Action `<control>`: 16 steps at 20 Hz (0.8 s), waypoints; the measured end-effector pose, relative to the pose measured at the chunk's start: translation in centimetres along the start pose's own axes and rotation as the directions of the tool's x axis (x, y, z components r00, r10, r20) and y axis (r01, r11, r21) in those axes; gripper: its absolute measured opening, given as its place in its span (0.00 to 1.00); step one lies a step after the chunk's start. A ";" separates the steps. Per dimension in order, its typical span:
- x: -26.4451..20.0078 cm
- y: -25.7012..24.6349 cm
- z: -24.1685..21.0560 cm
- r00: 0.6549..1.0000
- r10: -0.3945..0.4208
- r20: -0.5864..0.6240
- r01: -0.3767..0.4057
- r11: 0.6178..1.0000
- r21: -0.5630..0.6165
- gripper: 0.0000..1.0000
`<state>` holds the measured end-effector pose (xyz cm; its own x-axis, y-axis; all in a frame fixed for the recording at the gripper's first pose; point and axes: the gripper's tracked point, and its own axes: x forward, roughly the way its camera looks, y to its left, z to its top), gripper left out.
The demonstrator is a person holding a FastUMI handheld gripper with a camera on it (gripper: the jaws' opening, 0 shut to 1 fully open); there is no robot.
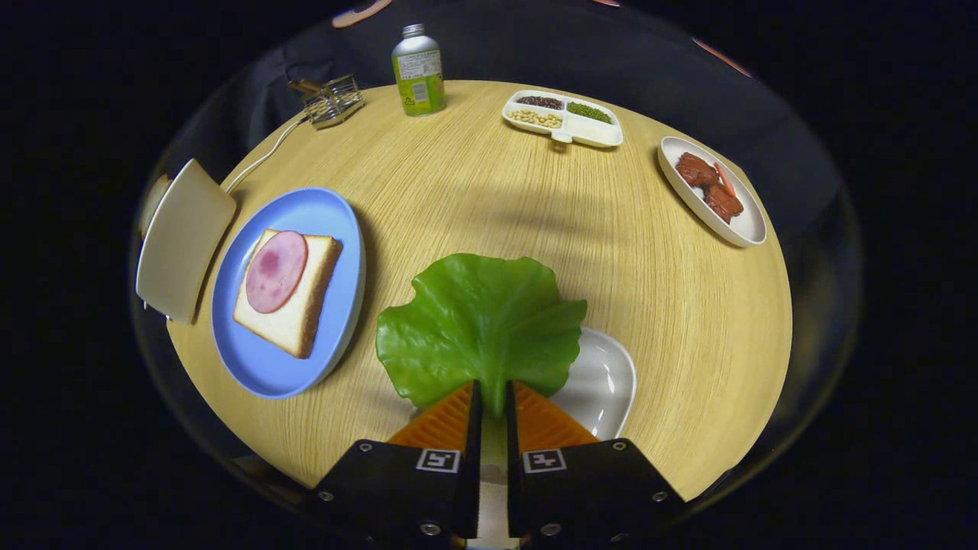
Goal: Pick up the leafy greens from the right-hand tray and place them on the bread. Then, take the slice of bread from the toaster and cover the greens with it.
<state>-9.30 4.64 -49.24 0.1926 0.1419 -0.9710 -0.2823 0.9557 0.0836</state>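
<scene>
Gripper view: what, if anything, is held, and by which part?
The gripper is shut on the broad green lettuce leaf, pinching its stem end.

Gripper fingers closed on lettuce leaf, above white tray. Bare table ahead — open lane left toward blue plate with bread. Toaster crowds the plate's far side. Bottle, divided dish, meat plate line the far rim — well apart.
</scene>
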 end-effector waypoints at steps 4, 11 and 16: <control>-0.1 -0.5 -0.2 1.000 -0.013 -0.012 0.014 0.996 0.090 0.02; -4.5 2.2 1.5 0.996 0.057 0.065 -0.067 0.983 0.171 0.01; -7.6 4.8 3.3 0.985 0.118 0.128 -0.139 0.975 0.176 0.01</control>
<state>-8.99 9.00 -40.70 0.2772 0.2852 -0.9175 -0.1368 0.9569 0.2561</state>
